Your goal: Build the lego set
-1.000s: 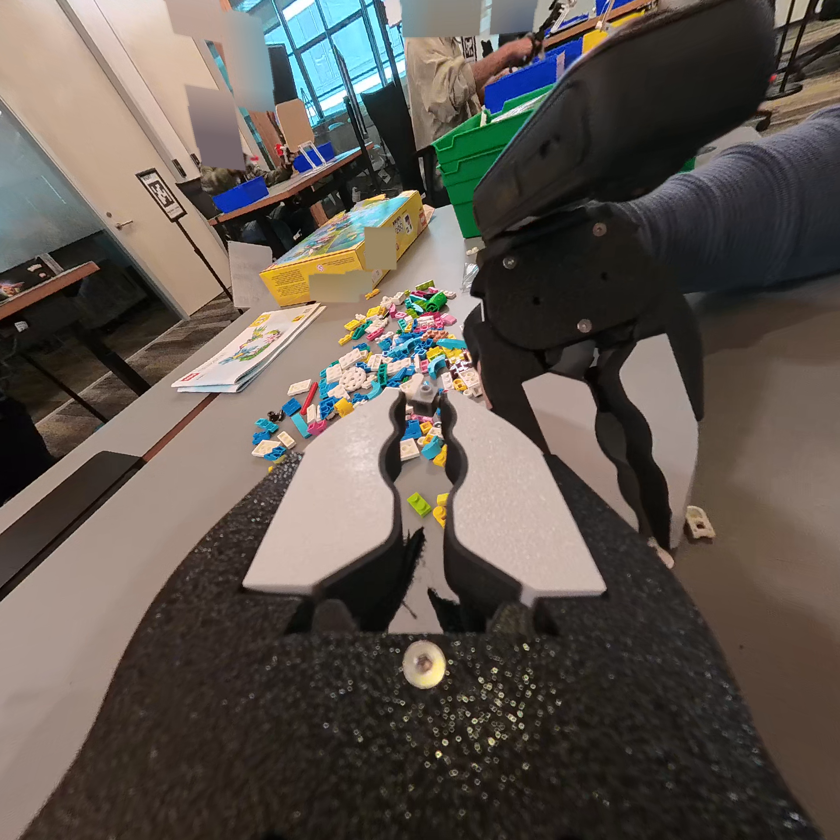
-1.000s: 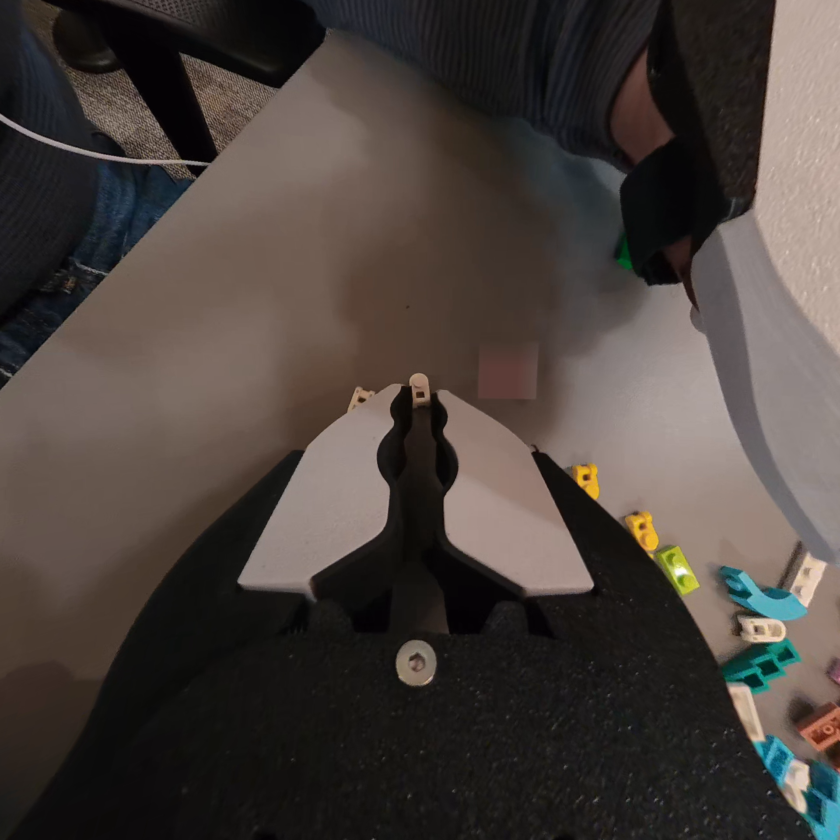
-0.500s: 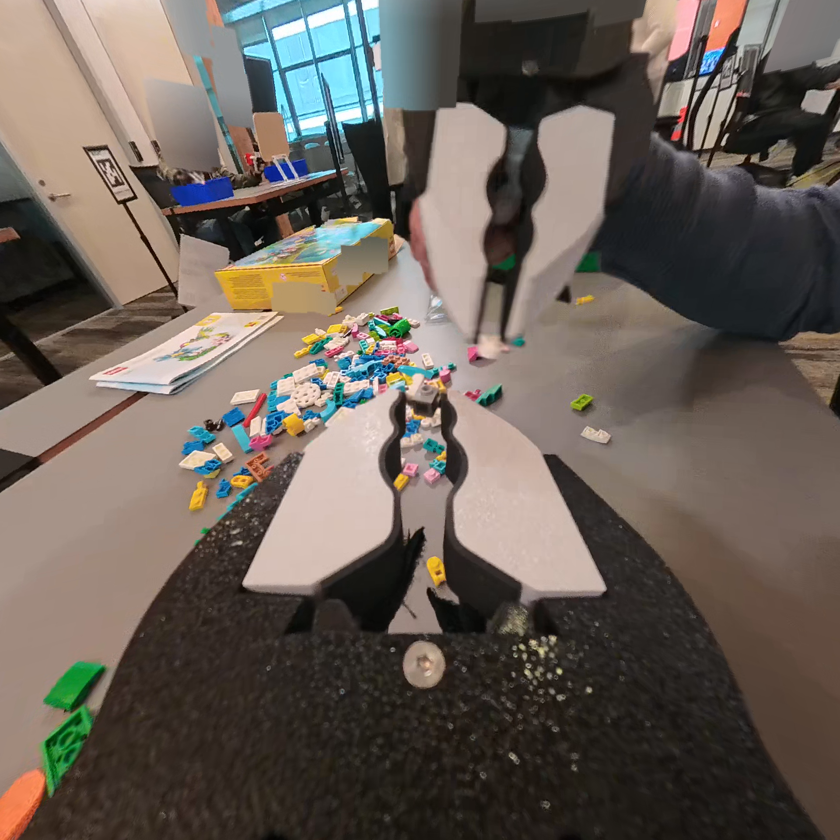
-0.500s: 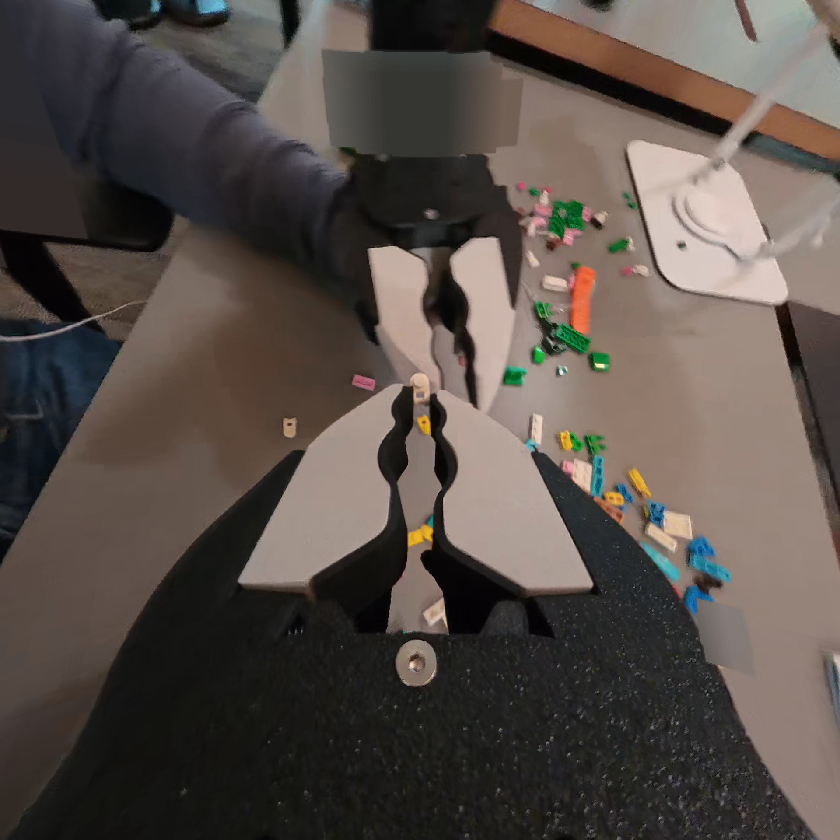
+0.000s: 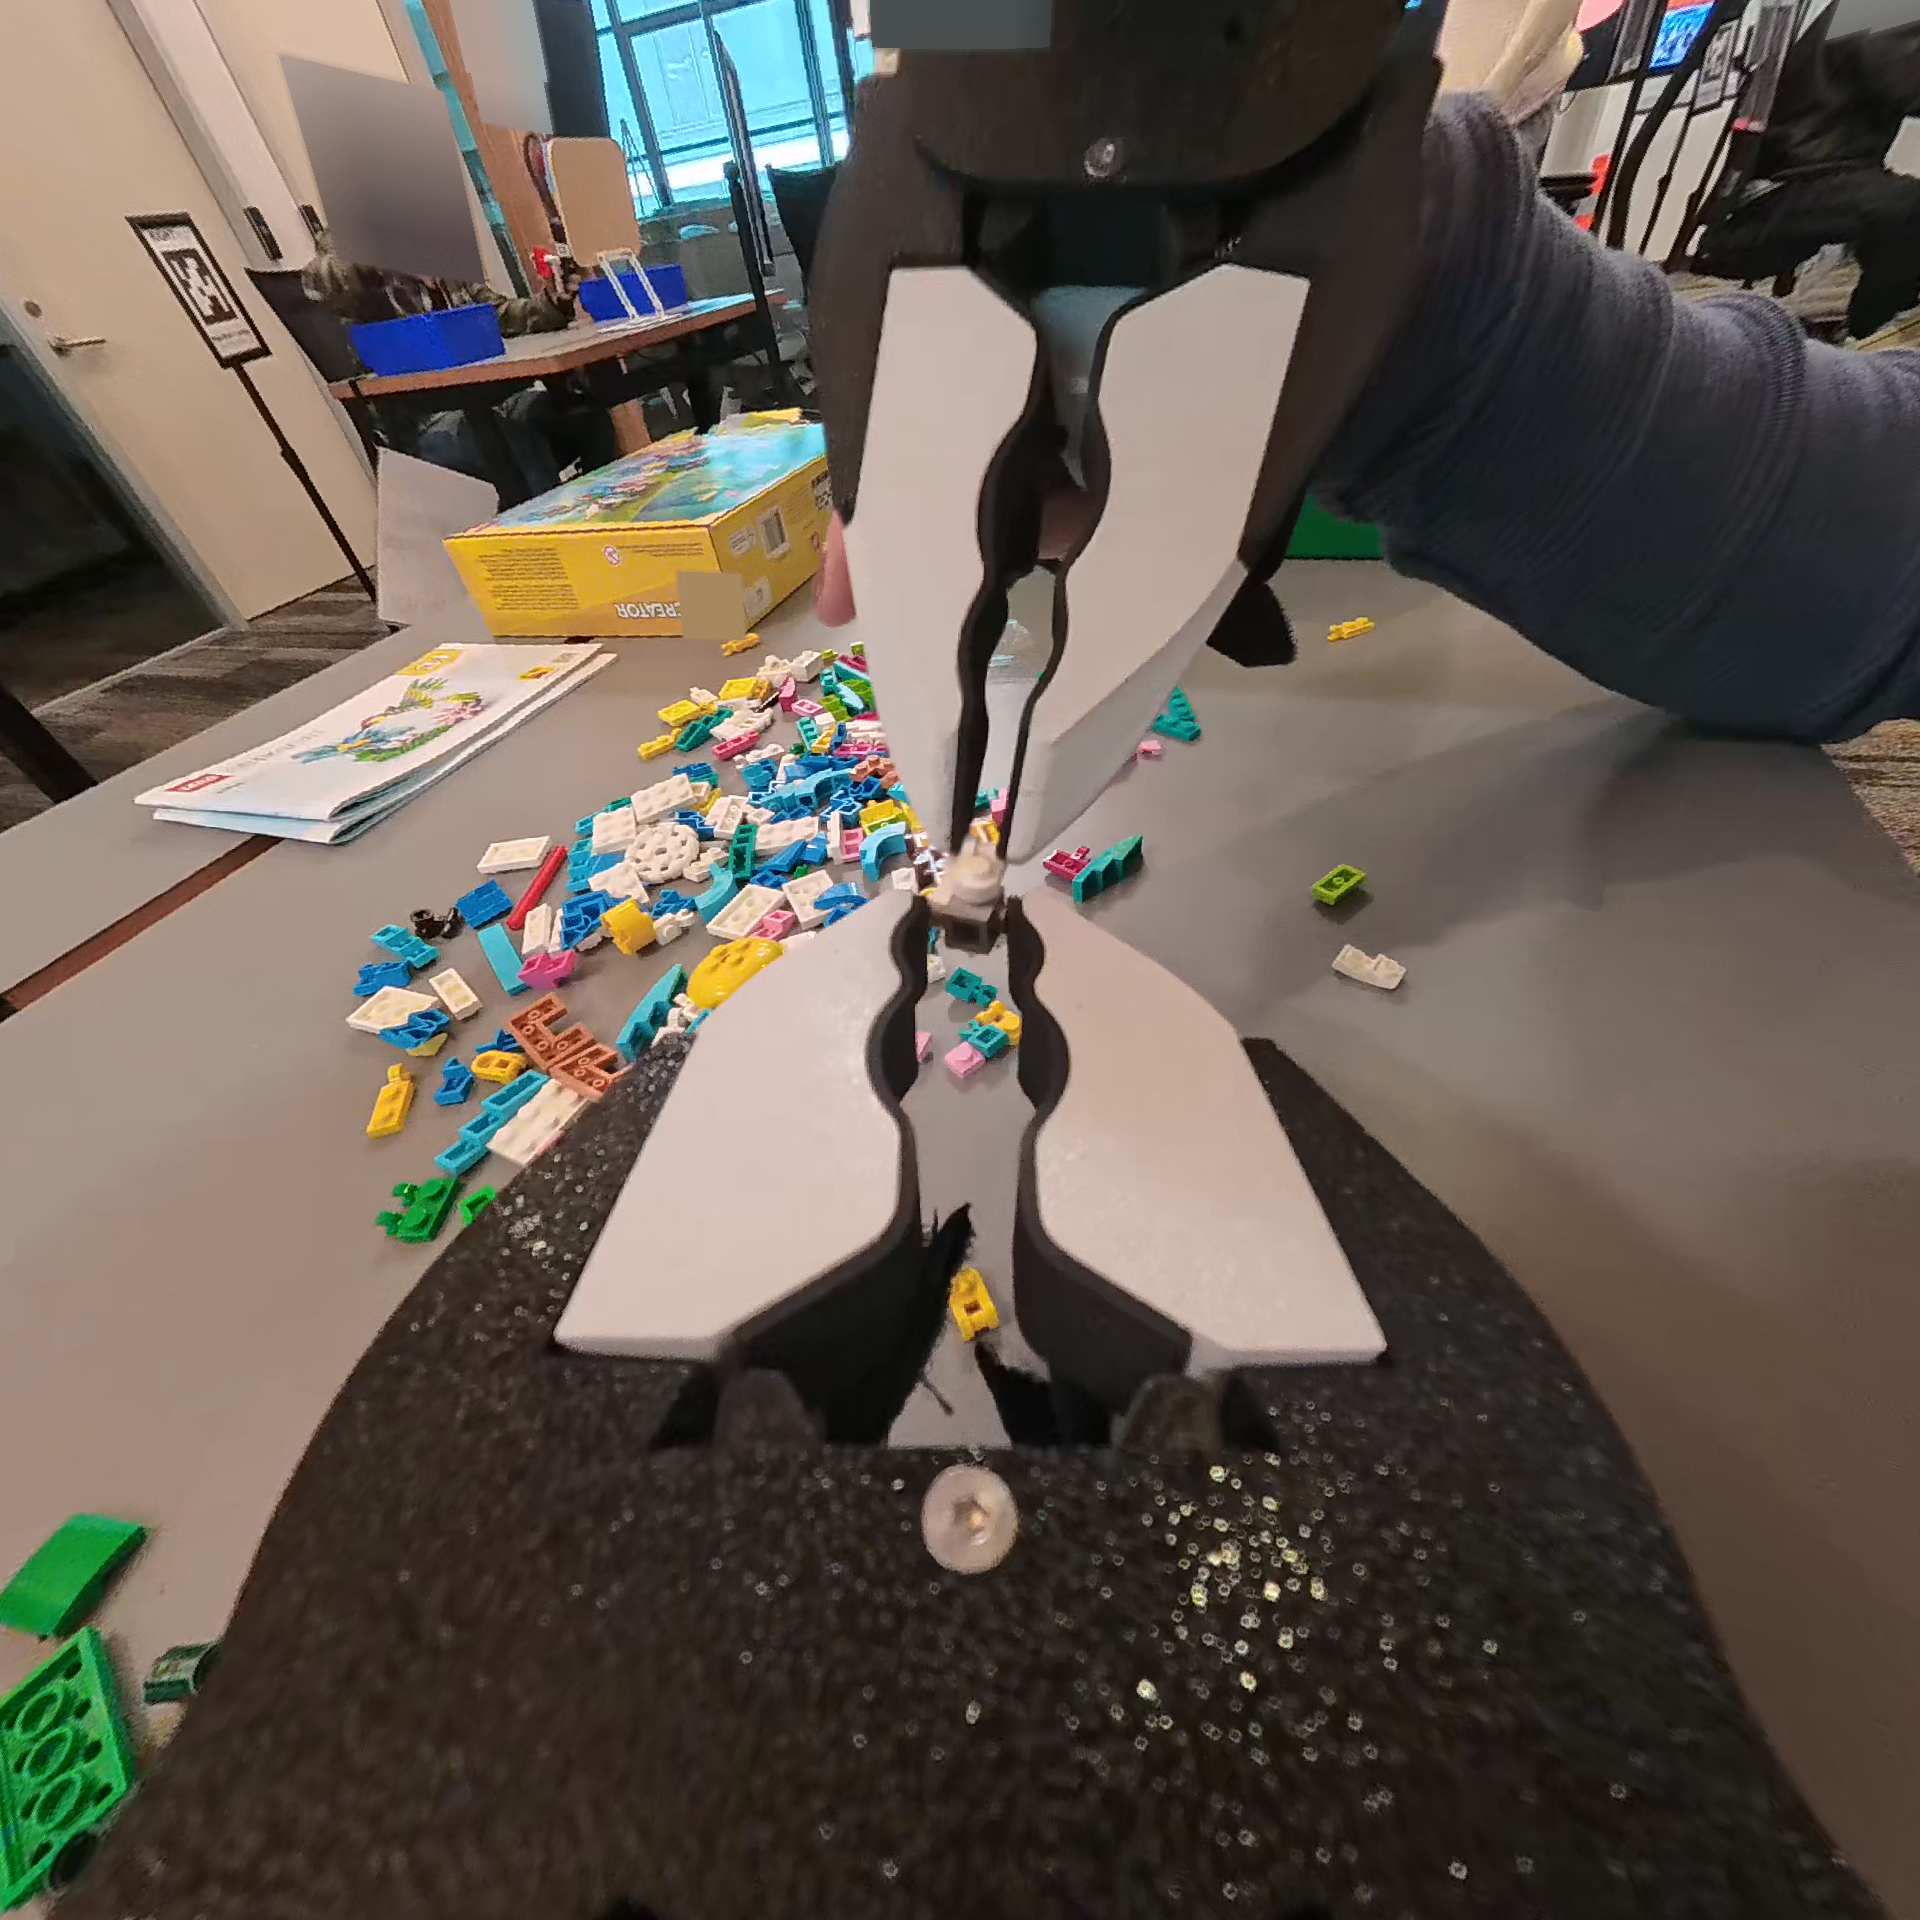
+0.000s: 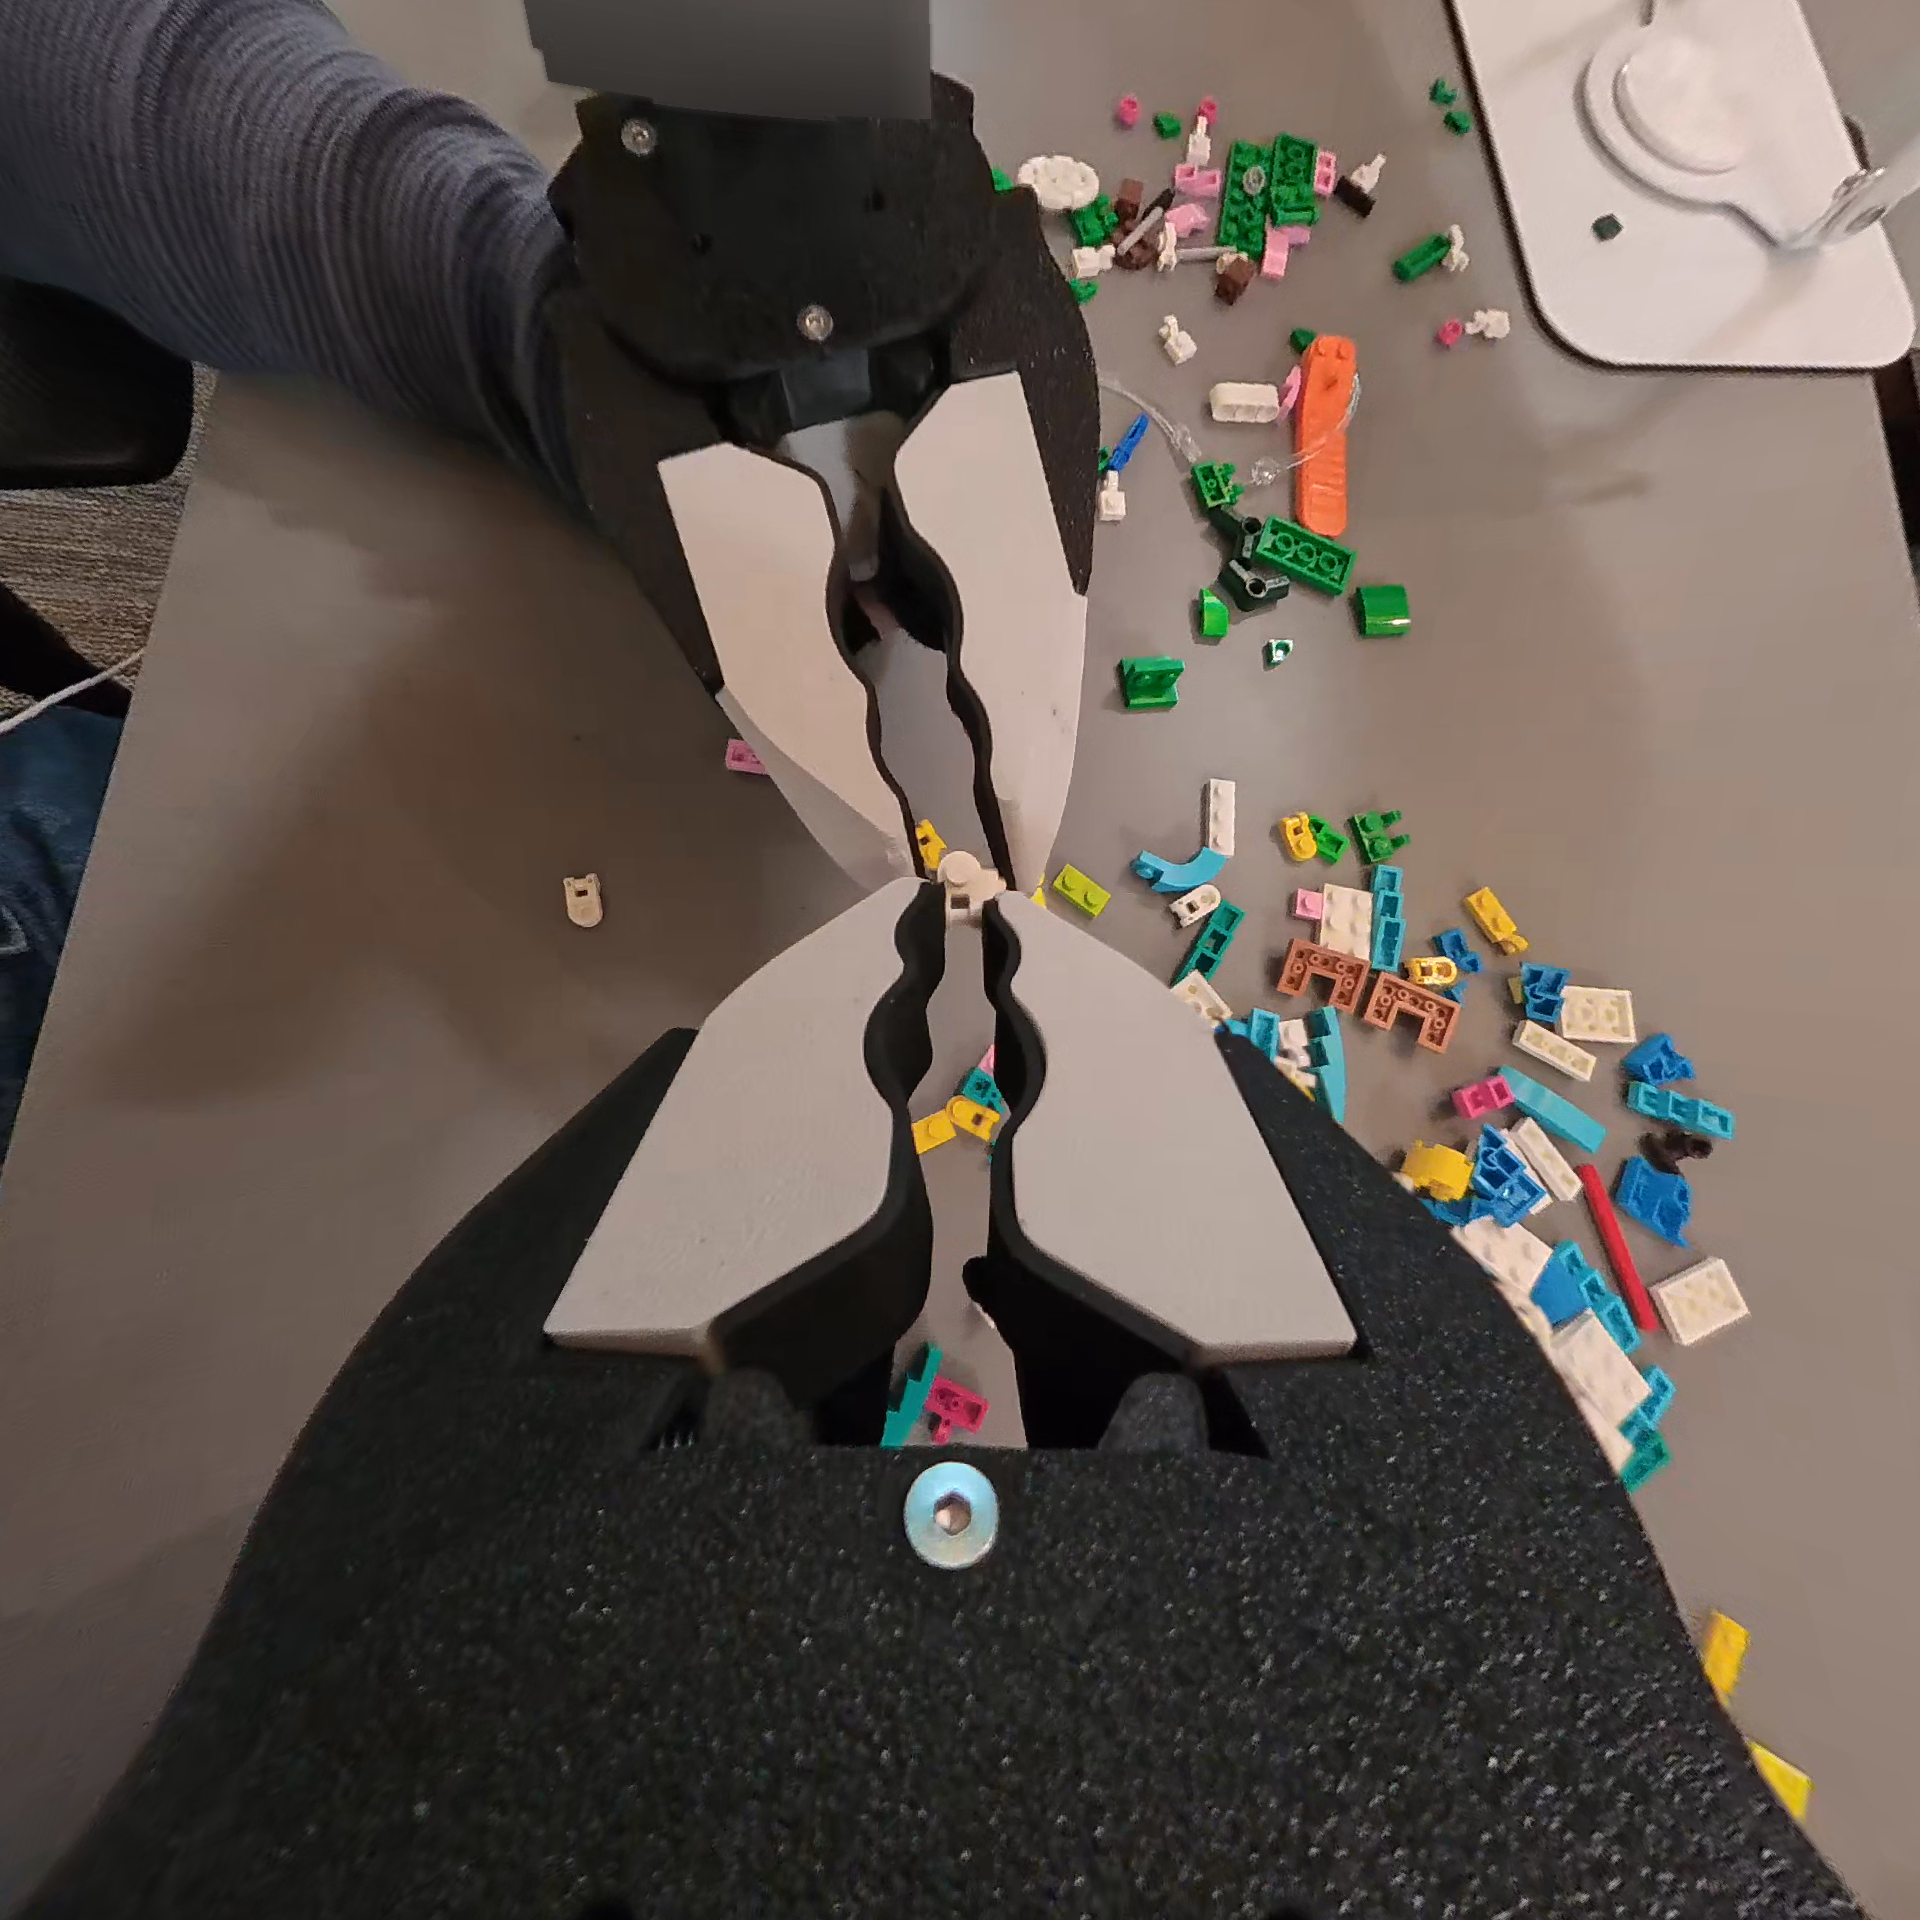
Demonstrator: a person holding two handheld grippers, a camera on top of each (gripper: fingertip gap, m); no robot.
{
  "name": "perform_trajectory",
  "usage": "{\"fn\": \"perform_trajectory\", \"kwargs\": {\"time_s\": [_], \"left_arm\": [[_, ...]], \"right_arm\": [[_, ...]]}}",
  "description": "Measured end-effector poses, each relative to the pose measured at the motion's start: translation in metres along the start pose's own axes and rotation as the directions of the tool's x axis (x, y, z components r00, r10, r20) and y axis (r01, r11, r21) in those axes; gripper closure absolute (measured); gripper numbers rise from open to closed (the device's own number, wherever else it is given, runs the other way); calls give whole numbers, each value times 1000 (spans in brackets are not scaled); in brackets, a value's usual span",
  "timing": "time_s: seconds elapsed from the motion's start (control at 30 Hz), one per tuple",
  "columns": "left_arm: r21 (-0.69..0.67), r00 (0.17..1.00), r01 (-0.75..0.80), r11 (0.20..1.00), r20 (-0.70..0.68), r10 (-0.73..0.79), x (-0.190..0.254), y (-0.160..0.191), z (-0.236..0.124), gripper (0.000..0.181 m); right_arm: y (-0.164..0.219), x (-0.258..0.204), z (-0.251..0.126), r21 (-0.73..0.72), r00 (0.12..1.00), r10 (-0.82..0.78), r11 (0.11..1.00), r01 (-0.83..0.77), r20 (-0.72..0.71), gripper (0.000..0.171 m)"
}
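My left gripper (image 5: 966, 914) is shut on a small dark grey brick (image 5: 968, 928) held above the grey table (image 5: 1558, 987). My right gripper (image 6: 961, 899) is shut on a small cream piece (image 6: 964, 878). In the left wrist view the right gripper (image 5: 982, 831) comes down from above and its cream piece (image 5: 975, 868) touches the top of the grey brick. In the right wrist view the left gripper (image 6: 961, 847) points at me tip to tip. A pile of loose coloured bricks (image 5: 727, 862) lies behind and left of the tips.
A yellow set box (image 5: 644, 540) and an instruction booklet (image 5: 384, 738) lie at the far left. Green pieces and an orange brick separator (image 6: 1325, 436) lie beyond, near a white stand base (image 6: 1683, 208). A lone cream piece (image 6: 582, 899) lies on the table. Green plates (image 5: 52, 1756) sit near my left gripper's base. Less than 4 cm separates the two grippers' tips.
The right gripper lifted its cream piece off the table and swung over to face the left gripper. The two tips have now closed together until the pieces touch.
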State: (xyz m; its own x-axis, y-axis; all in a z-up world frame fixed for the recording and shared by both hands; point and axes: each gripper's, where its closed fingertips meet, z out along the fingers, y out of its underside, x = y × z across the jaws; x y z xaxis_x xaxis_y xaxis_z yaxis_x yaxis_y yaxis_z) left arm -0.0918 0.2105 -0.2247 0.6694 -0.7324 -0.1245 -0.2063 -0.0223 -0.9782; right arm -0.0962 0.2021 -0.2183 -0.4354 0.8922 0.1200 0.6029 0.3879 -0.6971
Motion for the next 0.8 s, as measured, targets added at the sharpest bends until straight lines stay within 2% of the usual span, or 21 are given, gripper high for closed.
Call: {"fn": "perform_trajectory", "kwargs": {"time_s": [0.8], "left_arm": [[-15,999,-2,1000,32,2,-4,3,1,167]], "right_arm": [[-2,5,2,10,997,73,997,-72,-18,164]]}}
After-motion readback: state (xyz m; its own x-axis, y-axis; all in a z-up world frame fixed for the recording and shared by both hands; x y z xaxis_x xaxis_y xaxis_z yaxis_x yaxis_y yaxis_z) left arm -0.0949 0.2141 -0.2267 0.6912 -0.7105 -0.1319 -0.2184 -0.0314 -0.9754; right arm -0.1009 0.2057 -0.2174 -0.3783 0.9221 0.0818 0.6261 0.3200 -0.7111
